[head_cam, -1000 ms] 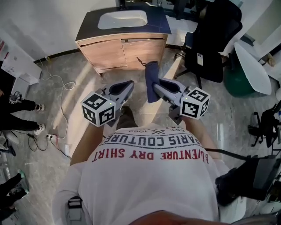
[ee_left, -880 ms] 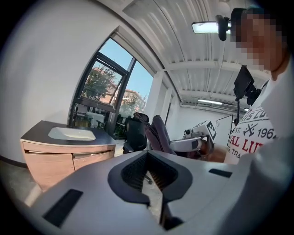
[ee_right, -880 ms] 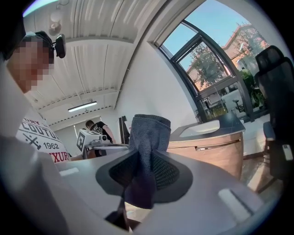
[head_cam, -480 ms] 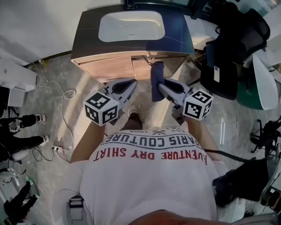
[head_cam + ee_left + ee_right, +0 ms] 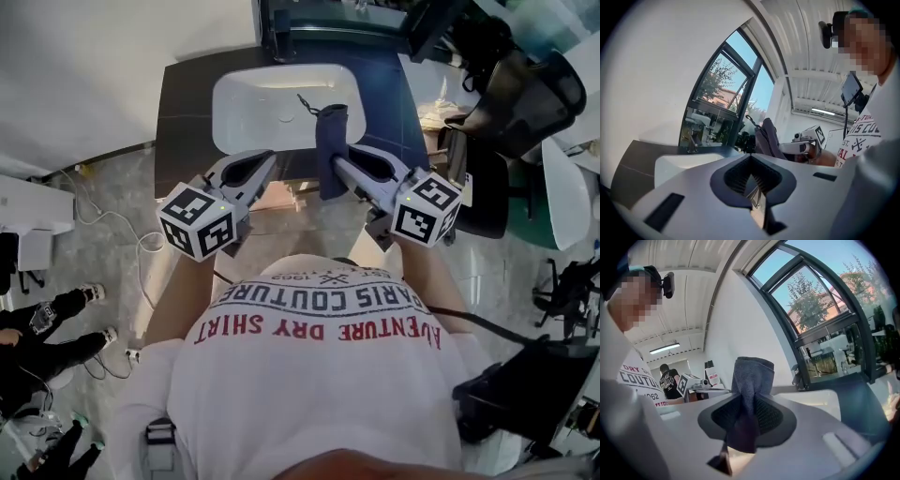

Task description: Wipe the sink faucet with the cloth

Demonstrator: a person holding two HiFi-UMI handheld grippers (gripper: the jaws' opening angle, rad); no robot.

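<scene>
Way closer than a second ago: the white oval sink basin in the dark bench now sits right under both grippers. The right gripper is clamped on the dark blue-grey folded cloth, which pokes toward 12 o'clock over the basin's right rim. The left gripper is closed on nothing, at the cloth's 9 o'clock. The metal sink faucet is at 12, well apart from the cloth.

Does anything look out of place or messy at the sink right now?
Nothing stands out. The cloth is clamped in the right gripper by the sink, a thin loop sticking out of its top; the left gripper is shut, holding nothing.
</scene>
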